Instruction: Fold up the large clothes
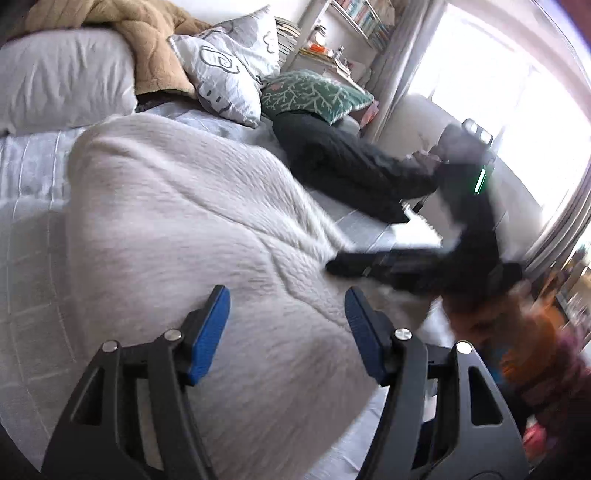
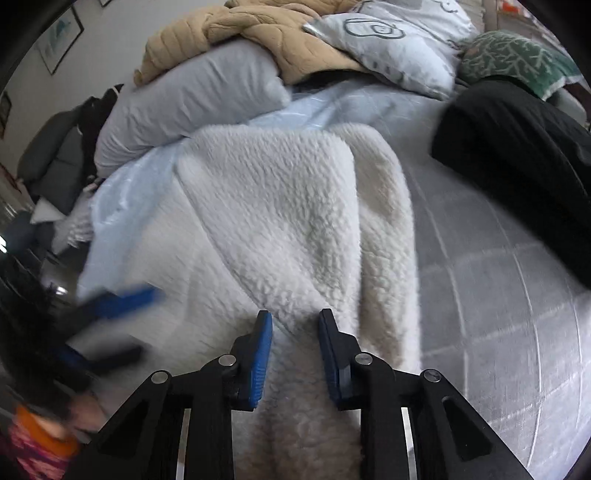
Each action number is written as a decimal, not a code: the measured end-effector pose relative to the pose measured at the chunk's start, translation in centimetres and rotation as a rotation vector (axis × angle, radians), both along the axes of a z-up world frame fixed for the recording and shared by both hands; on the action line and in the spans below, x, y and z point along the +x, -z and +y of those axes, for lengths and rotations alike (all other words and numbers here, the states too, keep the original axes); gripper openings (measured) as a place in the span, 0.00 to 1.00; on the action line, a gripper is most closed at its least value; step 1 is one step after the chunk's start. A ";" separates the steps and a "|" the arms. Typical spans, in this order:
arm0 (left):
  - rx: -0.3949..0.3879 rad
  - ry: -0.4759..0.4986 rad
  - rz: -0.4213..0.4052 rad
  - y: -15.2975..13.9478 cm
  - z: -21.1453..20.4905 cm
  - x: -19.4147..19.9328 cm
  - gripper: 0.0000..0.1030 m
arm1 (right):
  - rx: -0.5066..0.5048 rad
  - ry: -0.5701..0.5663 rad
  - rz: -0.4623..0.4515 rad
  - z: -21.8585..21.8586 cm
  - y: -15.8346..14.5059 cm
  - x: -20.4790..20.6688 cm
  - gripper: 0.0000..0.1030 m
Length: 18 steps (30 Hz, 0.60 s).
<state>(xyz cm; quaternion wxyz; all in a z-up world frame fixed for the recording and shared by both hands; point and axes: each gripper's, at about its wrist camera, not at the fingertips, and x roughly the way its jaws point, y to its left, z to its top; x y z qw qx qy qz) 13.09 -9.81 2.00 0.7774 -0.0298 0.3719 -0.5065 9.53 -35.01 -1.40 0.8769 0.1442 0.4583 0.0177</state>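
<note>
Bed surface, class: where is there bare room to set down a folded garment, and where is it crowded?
Free: the grey checked bedspread between the white fleece garment and the black bundle, and a strip left of the fleece in the left wrist view. Crowded: the head end, piled with pillows, a tan quilt and a green cushion.

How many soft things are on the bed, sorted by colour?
White fleece garment: 1
Black garment: 1
Tan quilt: 1
Plain grey pillow: 1
Grey patterned pillow: 1
Green cushion: 1
Total: 6
</note>
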 end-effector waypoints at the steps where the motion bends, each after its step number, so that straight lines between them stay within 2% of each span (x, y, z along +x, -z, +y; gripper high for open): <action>1: -0.014 -0.013 -0.005 -0.4 0.7 0.0 0.64 | 0.012 0.030 -0.019 -0.7 0.9 -0.7 0.25; 4: -0.046 -0.066 -0.029 -1.5 3.0 0.2 0.64 | 0.028 0.076 -0.035 -1.9 1.5 -1.9 0.27; 6: -0.041 -0.086 -0.026 -1.4 3.8 0.6 0.64 | 0.003 0.158 -0.021 -2.8 1.7 -2.6 0.54; 8: 0.015 -0.085 -0.005 0.0 3.6 0.8 0.64 | 0.050 0.171 -0.029 -3.3 1.4 -3.4 0.54; 9: 0.077 -0.073 -0.015 1.1 2.8 0.6 0.64 | 0.036 0.171 -0.028 -3.2 1.1 -3.6 0.55; 10: 0.151 -0.085 -0.117 1.8 2.1 -0.6 0.64 | 0.018 0.165 -0.031 -3.0 0.9 -3.7 0.63; 12: 0.190 -0.092 -0.172 1.4 1.8 -1.3 0.66 | -0.036 0.175 -0.032 -2.8 0.6 -3.9 0.78; 13: 0.184 -0.100 -0.141 1.1 2.0 -1.0 0.67 | -0.039 0.175 -0.024 -2.9 0.7 -4.0 0.80; 14: 0.179 -0.126 -0.083 0.8 2.4 -0.4 0.71 | -0.024 0.176 -0.017 -3.4 0.9 -3.8 0.81; 15: 0.181 -0.153 -0.055 0.7 2.8 0.0 0.82 | 0.017 0.184 -0.007 -4.0 1.2 -3.8 0.82; 16: 0.185 -0.208 -0.010 1.0 3.3 0.8 0.86 | 0.063 0.195 0.013 -4.5 1.5 -3.6 0.84; 18: 0.164 -0.263 0.115 2.3 4.1 2.7 0.87 | 0.159 0.219 0.067 -5.2 2.6 -2.8 0.88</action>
